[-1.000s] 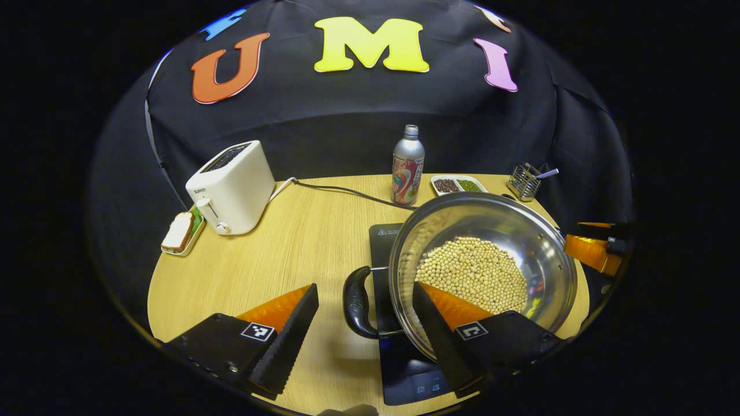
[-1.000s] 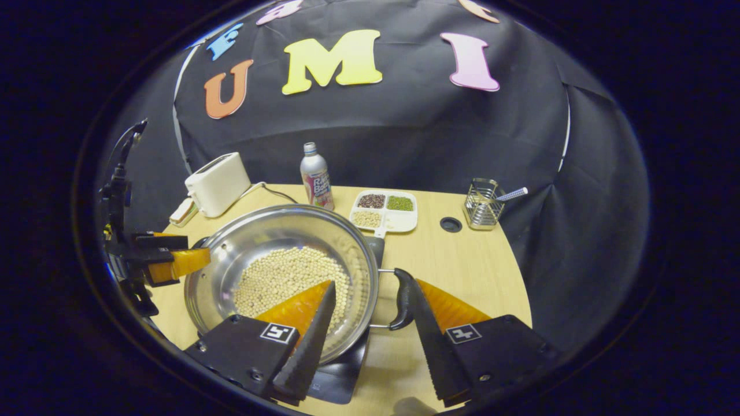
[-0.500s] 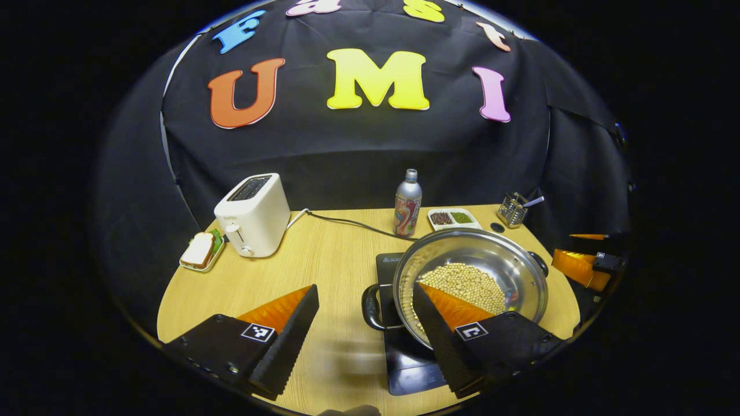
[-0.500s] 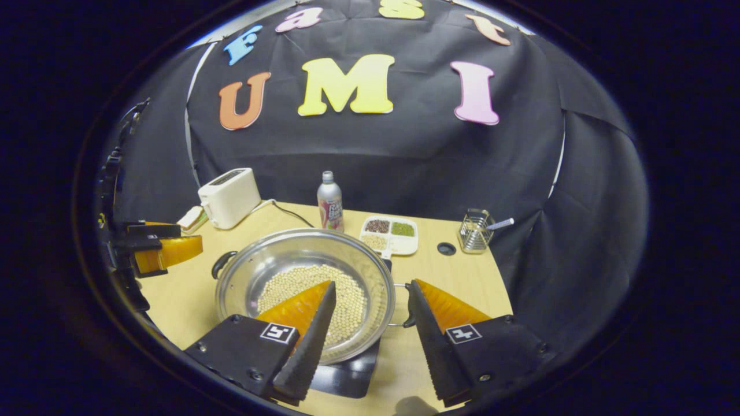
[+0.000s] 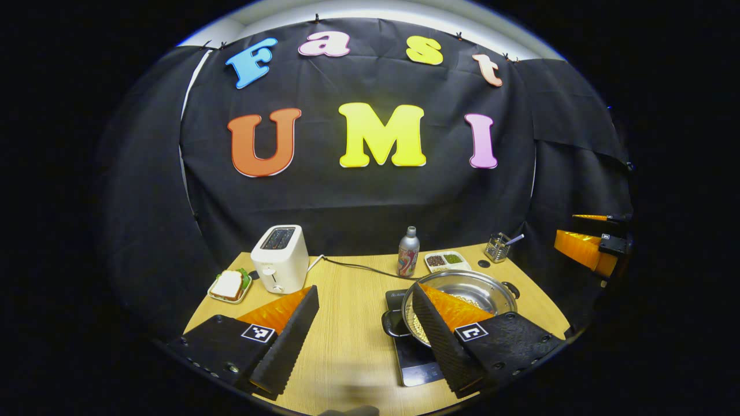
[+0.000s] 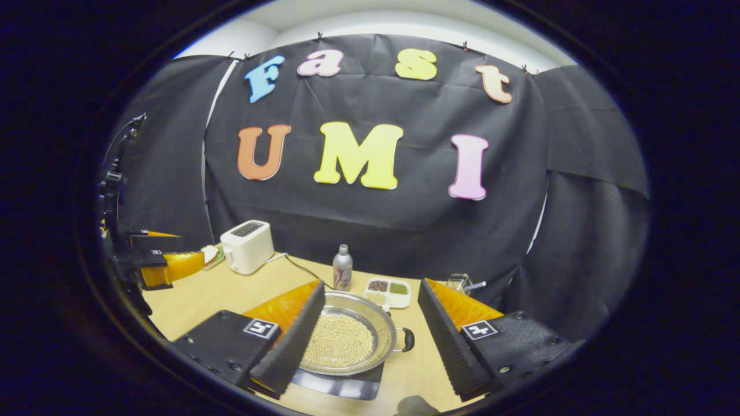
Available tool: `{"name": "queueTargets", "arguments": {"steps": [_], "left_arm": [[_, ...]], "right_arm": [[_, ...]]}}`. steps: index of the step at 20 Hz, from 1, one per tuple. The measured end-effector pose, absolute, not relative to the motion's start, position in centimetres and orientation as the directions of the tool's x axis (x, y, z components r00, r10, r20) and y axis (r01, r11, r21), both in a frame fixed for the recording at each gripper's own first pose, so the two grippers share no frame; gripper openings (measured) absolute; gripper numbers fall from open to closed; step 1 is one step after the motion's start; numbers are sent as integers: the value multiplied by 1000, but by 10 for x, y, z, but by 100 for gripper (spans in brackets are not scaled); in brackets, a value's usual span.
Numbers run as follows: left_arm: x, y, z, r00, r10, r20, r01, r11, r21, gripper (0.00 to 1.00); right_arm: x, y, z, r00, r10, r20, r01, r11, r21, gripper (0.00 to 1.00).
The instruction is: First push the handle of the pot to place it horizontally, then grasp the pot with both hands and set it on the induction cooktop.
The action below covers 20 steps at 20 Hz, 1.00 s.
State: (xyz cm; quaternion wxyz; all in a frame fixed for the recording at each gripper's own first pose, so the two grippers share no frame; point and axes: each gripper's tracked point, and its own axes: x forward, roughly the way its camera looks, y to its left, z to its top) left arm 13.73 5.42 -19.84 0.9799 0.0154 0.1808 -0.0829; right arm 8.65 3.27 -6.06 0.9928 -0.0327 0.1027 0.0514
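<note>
The round stainless steel pot (image 6: 347, 341) with pale beans inside sits on the flat black induction cooktop (image 6: 338, 386), which lies on the light wooden worktop (image 5: 347, 323). In the right gripper view one black loop handle of the pot (image 6: 407, 340) points to the side, level with the rim. In the left gripper view the same pot (image 5: 483, 289) is on the cooktop (image 5: 413, 364), and its other black handle (image 5: 390, 323) sticks out sideways. The left tongs (image 5: 364, 335) are spread wide and hold nothing; they are above the worktop, apart from the pot. The right tongs (image 6: 370, 338) are also spread wide and empty, and the pot shows in the gap between the two fingers, farther off. Behind the pot stand a silver bottle with a coloured label (image 6: 342, 267) and a white divided tray of dark, green and pale grains (image 6: 388, 292). Far behind the pot, to its one side, a white two-slot toaster (image 5: 280, 258) stands with its black cable running toward the bottle. Next to the toaster a small dish holds a slice of bread (image 5: 229, 285). A wire metal holder with a utensil (image 5: 498, 247) stands behind the pot on the other side.
</note>
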Motion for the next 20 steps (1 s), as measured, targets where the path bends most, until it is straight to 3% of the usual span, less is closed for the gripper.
{"name": "queueTargets", "arguments": {"steps": [1,9,10,17,20], "left_arm": [[132,54,-184,928,-168,-332,177,984,-3,97],[88,60,-78,976,-172,-131,173,985,-5,100],[82,58,-70,981,-160,-114,160,987,-4,97],[44,62,-45,996,-40,-83,41,999,6,96],[29,66,-38,997,-2,-72,4,1000,23,97]], "right_arm": [[74,36,-46,979,92,-181,-103,993,-54,100],[7,24,32,996,81,-43,-80,996,32,100],[2,15,37,996,77,-39,-75,996,57,100],[-32,-61,63,999,0,33,-3,996,88,100],[-37,-69,53,1000,20,17,-21,995,98,100]]}}
